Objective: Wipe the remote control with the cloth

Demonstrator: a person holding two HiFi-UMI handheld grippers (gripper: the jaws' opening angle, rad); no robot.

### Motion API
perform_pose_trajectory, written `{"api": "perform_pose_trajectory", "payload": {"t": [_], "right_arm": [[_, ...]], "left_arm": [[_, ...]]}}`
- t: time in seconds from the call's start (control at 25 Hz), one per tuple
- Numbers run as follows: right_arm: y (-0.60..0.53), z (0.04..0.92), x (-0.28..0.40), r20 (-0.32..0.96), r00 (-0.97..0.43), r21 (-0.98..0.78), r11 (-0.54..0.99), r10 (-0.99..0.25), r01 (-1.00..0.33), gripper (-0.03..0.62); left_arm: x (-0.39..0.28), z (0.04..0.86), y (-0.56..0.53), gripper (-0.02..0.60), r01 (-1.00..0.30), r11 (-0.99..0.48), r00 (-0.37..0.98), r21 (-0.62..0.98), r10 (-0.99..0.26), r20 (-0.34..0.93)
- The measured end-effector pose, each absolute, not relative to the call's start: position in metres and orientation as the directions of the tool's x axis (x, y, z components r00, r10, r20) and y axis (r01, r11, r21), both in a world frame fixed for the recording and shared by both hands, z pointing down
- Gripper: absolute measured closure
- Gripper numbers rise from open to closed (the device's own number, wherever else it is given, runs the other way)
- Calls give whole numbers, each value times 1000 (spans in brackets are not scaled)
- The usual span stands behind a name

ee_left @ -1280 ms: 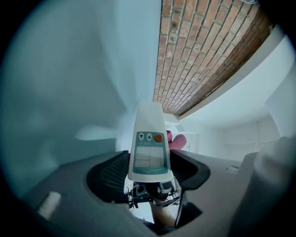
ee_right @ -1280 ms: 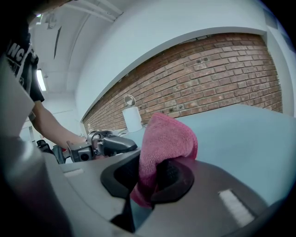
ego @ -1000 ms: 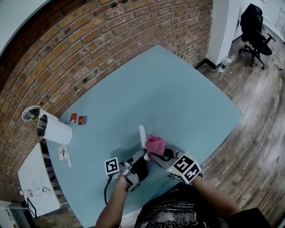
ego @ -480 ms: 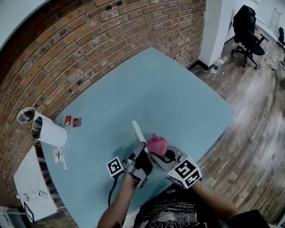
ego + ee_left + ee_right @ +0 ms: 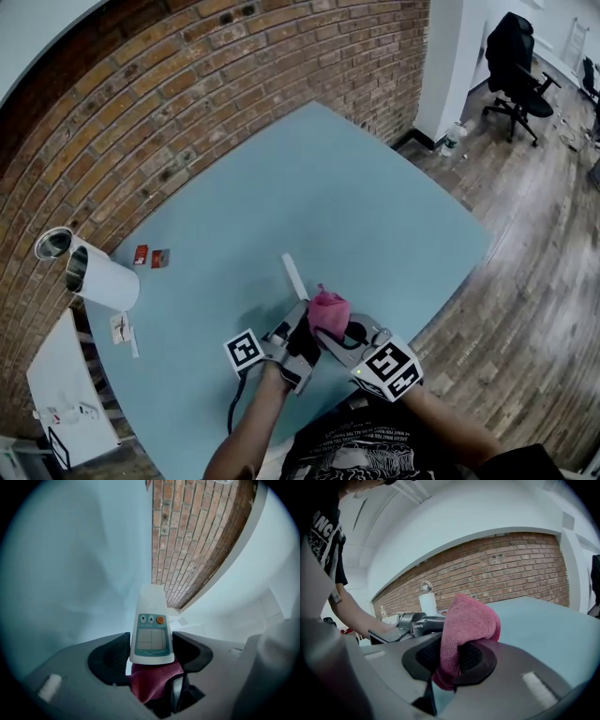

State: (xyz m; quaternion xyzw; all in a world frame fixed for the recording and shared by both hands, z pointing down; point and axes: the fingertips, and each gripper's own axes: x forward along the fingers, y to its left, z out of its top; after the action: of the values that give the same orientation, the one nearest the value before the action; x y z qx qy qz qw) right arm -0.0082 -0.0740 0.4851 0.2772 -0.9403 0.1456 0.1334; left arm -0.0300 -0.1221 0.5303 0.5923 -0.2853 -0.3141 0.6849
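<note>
1. Pink cloth (image 5: 328,312), head view: it now sits tight against my left claw (image 5: 300,328), where half a second ago it stood a little off to the right. My right claw (image 5: 336,334) has brought it in. The white remote (image 5: 294,277) pokes out beyond the left jaws, above the table (image 5: 375,206).
2. Left gripper view: my jaws clamp the remote (image 5: 150,630) by its two sides, with the buttons and screen facing me. The cloth (image 5: 152,684) touches its near end from below.
3. Right gripper view: my jaws are pinched on the cloth (image 5: 461,634), a fold bulging above them and the left claw (image 5: 417,620) just behind. I judge the wipe has begun at the near end, with the screen face still to do.
</note>
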Motion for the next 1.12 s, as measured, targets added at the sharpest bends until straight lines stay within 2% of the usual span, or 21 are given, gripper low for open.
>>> {"api": "perform_pose_trajectory", "payload": {"t": [0.2, 0.36, 0.56, 0.72, 0.88, 1.12], "right_arm": [[-76, 486, -2, 318, -810, -240, 785, -493, -571, 528], [-80, 492, -1, 322, -806, -278, 765, -496, -581, 528], [-78, 506, -10, 351, -817, -308, 767, -457, -562, 528], [-75, 509, -19, 359, -831, -320, 779, -426, -538, 528], [-72, 512, -28, 366, -844, -326, 795, -393, -511, 528], [-69, 514, -38, 372, -857, -329, 813, -356, -481, 528]], "left_arm": [[-45, 536, -110, 308, -128, 81, 745, 989, -650, 149], [-67, 546, -100, 310, -296, 57, 773, 953, -571, 275], [-81, 552, -88, 310, -446, -38, 803, 894, -458, 381], [-95, 558, -78, 310, -567, -170, 802, 806, -341, 491], [-112, 565, -67, 308, -651, -367, 751, 664, -186, 633], [-139, 581, -59, 307, -646, -653, 557, 395, -50, 829]]}}
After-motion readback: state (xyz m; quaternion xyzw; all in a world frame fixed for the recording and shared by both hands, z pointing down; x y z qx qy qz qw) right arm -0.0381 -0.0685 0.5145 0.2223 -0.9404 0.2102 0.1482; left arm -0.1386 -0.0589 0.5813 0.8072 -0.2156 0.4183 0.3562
